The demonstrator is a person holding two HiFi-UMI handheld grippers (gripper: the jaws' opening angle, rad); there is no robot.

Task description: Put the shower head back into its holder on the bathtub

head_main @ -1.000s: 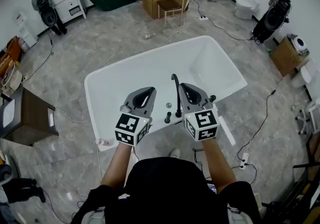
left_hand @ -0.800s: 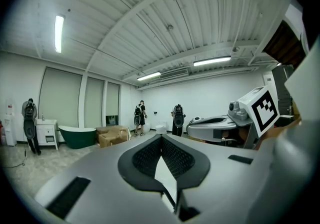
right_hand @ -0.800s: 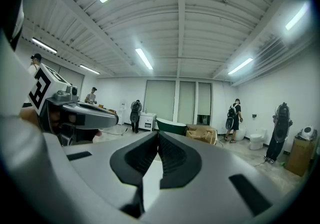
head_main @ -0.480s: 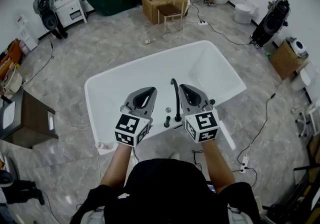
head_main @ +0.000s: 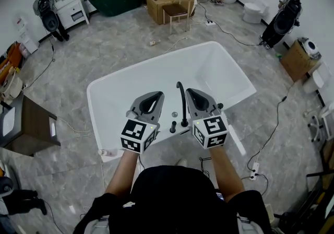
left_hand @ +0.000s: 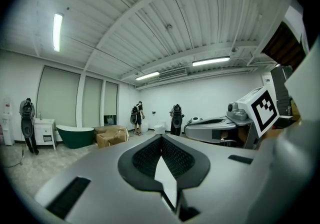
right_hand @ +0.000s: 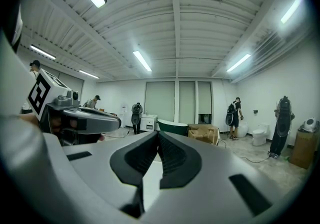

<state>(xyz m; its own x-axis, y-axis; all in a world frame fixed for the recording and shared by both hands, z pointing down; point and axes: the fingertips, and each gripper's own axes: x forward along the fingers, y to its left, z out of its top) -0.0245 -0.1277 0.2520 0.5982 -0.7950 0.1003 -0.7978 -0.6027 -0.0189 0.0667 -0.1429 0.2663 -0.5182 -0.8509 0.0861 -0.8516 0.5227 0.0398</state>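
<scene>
L tongs [left_hand: 161, 139] are closed pad to pad w/ nothing in them. R tongs [right_hand: 158, 135] are the same, together & empty. Both sit about level, side by side, over the near rim of the white bathtub [head_main: 136, 82]. Between them stands the black spout [head_main: 182, 103], w/ a black knob [head_main: 173, 127] near its foot on the rim. Another black fitting [head_main: 219, 106] pokes out just right of the R tongs. Shower head: I can't pick it out for sure. That fitting may be it or its holder, & the R tongs cover the rest of that bit of rim. Risks as I judge them: going in w/ tongs closed means a nudge, not a grab, & a nudged head could slide off the glossy rim into the tub. The fittings sit close together, so opening wide next to the spout could catch it. If I guess wrong which piece is the head, I'd be tugging at a fixed part.
</scene>
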